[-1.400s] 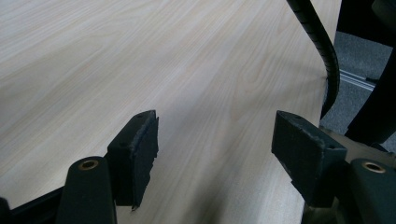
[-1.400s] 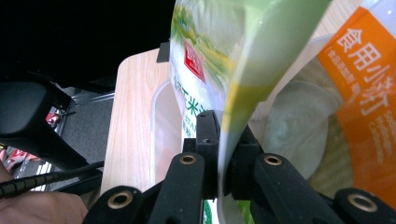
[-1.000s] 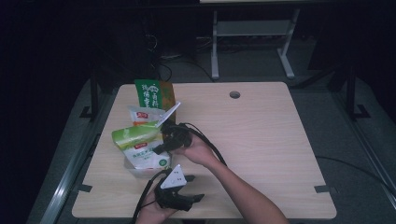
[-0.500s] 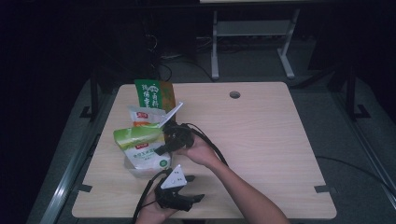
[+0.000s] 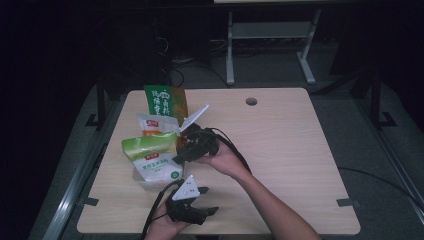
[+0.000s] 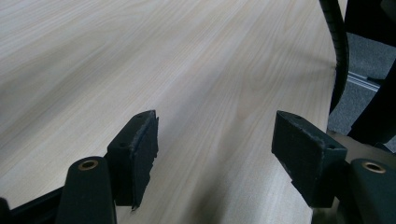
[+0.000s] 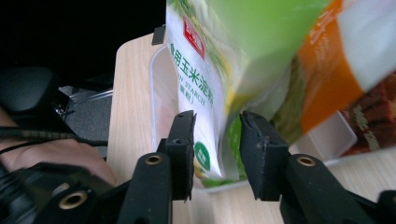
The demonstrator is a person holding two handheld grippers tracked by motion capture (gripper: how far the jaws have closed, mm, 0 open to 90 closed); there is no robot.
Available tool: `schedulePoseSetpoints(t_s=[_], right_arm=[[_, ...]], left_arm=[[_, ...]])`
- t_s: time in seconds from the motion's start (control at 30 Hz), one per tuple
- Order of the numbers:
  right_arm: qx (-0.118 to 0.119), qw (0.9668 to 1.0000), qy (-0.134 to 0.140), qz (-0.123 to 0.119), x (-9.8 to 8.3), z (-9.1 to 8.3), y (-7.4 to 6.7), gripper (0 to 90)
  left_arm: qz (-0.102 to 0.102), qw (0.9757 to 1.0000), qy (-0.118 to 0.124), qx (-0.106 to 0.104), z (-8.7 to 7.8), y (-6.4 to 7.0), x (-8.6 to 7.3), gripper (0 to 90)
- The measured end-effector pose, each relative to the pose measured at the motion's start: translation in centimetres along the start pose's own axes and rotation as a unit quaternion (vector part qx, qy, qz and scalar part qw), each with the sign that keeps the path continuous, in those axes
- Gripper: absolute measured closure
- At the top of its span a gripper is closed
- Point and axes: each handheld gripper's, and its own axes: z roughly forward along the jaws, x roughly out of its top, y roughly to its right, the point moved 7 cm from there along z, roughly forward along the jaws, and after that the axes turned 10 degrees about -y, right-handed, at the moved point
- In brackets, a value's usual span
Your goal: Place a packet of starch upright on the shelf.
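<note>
Right hand-held gripper [image 5: 186, 149]: jaws have just been opening; in the right gripper view [image 7: 215, 154] they stand part-spread astride the lower edge of the green-topped starch pouch [image 7: 205, 93], pads not seen pressing on it

Starch pouch, place: left half of the tabletop [image 5: 280, 150], standing in a clear plastic tray [image 5: 150, 181]; white body with a green top [image 5: 150, 146] that leans toward the left edge

Bearing from right hand-held gripper: pouch lies just to its left, touching or nearly so; long axis runs near to far and upward, tilted

Nearer hand: the right; the left is farther from the pouch, at the near edge

Left hand-held gripper [image 5: 202, 212]: jaws spread wide with nothing between them [image 6: 215, 154], bare wood beneath; held low over the near edge of the tabletop

Neighbours: white pouch with orange print [image 5: 157, 125] just behind the starch pouch; dark green packet [image 5: 161, 101] upright behind that, next to a brown packet [image 5: 179, 104]

Edges: tray wall close under the right jaws; left tabletop edge near the tray

Open room: right half of the tabletop bare as far as the cable hole [image 5: 251, 101]; judged the freest way for the right hand to draw back is rightward and toward the near side
</note>
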Motion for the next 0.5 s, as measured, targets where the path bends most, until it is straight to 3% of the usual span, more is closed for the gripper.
schedulePoseSetpoints(t_s=[0.37, 0.5], right_arm=[[-0.021, 0.9994, 0.016, 0.023, -1.8, -2.9, 1.4, 55.0], [-0.027, 0.9986, 0.019, 0.041, -2.6, -3.8, 1.8, 52.7]], left_arm=[[0.001, 1.0, 0.0, -0.005, 0.2, 0.0, 0.0, 30.6], [-0.002, 1.0, 0.004, -0.008, 0.3, 0.0, 0.1, 30.5]])
